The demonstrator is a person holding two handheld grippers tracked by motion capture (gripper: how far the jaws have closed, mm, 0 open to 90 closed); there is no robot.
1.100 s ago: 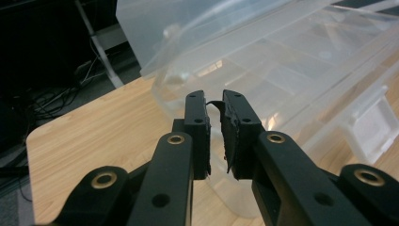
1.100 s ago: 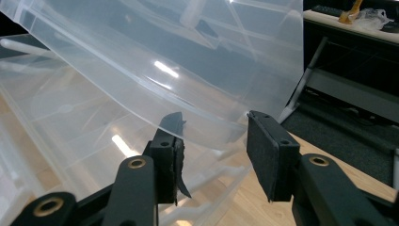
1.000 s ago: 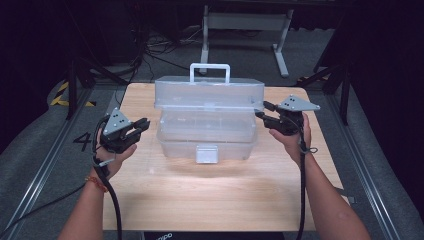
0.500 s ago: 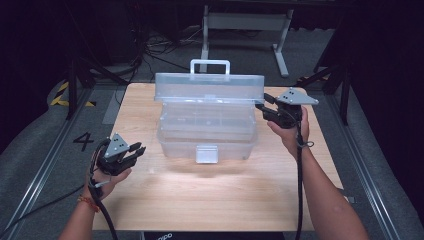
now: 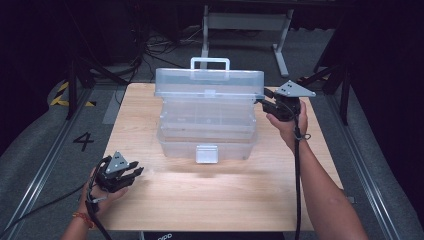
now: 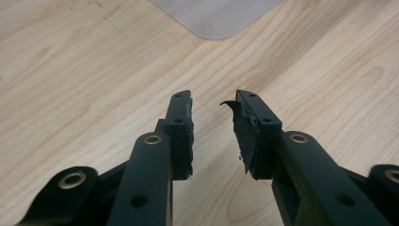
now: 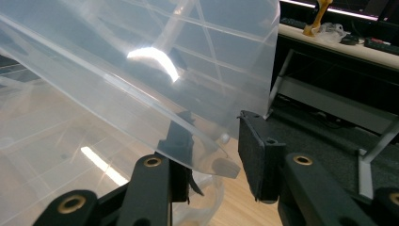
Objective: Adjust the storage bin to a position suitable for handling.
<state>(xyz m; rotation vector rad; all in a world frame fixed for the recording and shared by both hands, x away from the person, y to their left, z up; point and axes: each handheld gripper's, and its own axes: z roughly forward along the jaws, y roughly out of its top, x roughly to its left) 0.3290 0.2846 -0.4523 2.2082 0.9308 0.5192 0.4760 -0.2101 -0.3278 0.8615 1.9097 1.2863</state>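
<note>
Clear plastic tiered toolbox point(image 5: 207, 125) sits mid-frame on the wooden table point(image 5: 210, 200); my right gripper point(image 5: 270, 106) straddles its raised lid's corner, jaws parted, apparently to lift, while my left gripper point(image 5: 131, 172) rests open and empty lower left.

The clear plastic toolbox point(image 5: 207, 117) with its raised lid point(image 5: 210, 82) blocks the table's point(image 5: 210, 200) middle toward twelve o'clock. Open wood runs from four through eight o'clock — the left gripper point(image 5: 131, 172) sits there, jaws parted. The lid's corner point(image 7: 221, 165) sits between the right gripper's point(image 7: 214, 155) jaws.
</note>
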